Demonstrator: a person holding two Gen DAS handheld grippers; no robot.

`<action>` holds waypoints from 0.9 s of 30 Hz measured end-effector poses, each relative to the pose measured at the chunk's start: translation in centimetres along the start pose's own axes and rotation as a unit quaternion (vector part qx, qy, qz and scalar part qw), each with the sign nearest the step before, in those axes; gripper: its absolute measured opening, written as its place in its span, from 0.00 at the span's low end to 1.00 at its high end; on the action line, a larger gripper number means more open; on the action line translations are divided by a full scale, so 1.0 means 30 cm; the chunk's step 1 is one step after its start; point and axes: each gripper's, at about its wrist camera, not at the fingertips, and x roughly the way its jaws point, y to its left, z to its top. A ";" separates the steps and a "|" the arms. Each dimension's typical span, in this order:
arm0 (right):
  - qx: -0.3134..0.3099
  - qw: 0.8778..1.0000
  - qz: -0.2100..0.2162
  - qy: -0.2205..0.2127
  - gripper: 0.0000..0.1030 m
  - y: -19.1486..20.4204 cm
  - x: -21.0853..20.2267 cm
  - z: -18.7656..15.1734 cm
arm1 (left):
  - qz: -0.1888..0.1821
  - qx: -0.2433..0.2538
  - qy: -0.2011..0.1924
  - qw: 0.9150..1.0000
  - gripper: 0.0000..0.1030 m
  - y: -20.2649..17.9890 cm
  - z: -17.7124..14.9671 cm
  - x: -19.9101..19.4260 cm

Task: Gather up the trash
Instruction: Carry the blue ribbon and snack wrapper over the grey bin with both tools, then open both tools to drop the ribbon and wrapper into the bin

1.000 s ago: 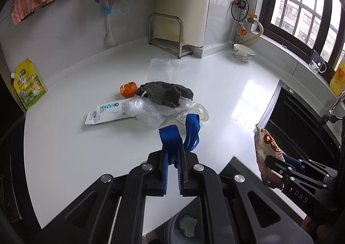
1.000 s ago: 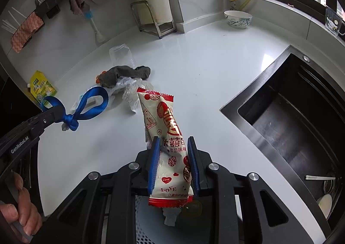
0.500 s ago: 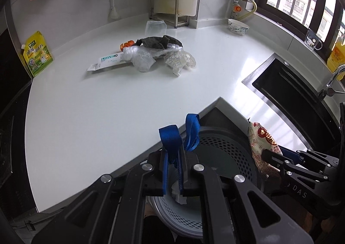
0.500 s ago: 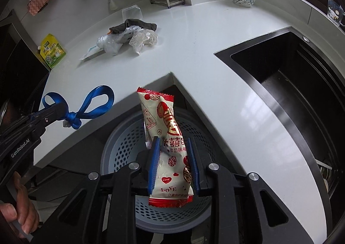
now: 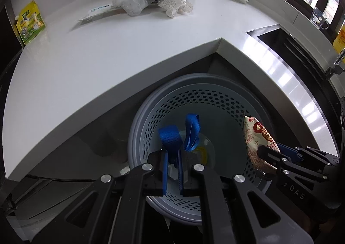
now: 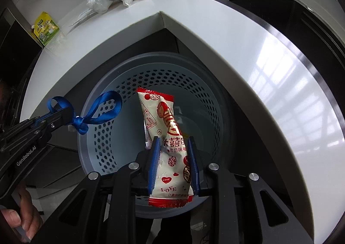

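Both tongs, gripping ribbon and wrapper, dropped over the bin.

Both grippers are black, angular linkages with cut-out arms and round silver screw heads at the joints. The left gripper carries white "GenRobot.AI" lettering on its side, the right gripper "DAS". Their fingers bear ribbed blue pads

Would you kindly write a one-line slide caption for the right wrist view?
Right gripper holds a snack wrapper over the bin; left gripper holds a blue ribbon.
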 end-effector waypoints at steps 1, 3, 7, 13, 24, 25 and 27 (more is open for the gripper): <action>-0.001 1.000 -0.001 0.003 0.25 0.000 0.018 -0.007 | 0.001 0.000 0.002 1.000 0.08 -0.003 -0.008 0.014; -0.003 1.000 -0.005 0.013 0.25 -0.004 0.061 -0.019 | 0.003 0.000 0.006 1.000 0.08 -0.009 -0.021 0.042; 0.000 1.000 -0.005 0.024 0.24 -0.013 0.127 -0.035 | 0.006 0.006 0.012 1.000 0.08 -0.011 -0.043 0.098; -0.004 1.000 -0.007 0.021 0.23 0.003 0.185 -0.041 | 0.013 0.004 0.029 0.999 0.08 0.008 -0.060 0.172; -0.017 1.000 -0.012 -0.002 0.28 0.015 0.159 -0.020 | 0.024 -0.001 0.036 0.999 0.29 0.018 -0.068 0.181; -0.018 1.000 -0.012 -0.003 0.30 0.010 0.152 -0.017 | 0.025 -0.001 0.034 0.999 0.34 0.022 -0.066 0.177; -0.020 1.000 -0.014 -0.007 0.33 0.007 0.137 -0.012 | 0.028 -0.002 0.029 0.999 0.43 0.024 -0.062 0.167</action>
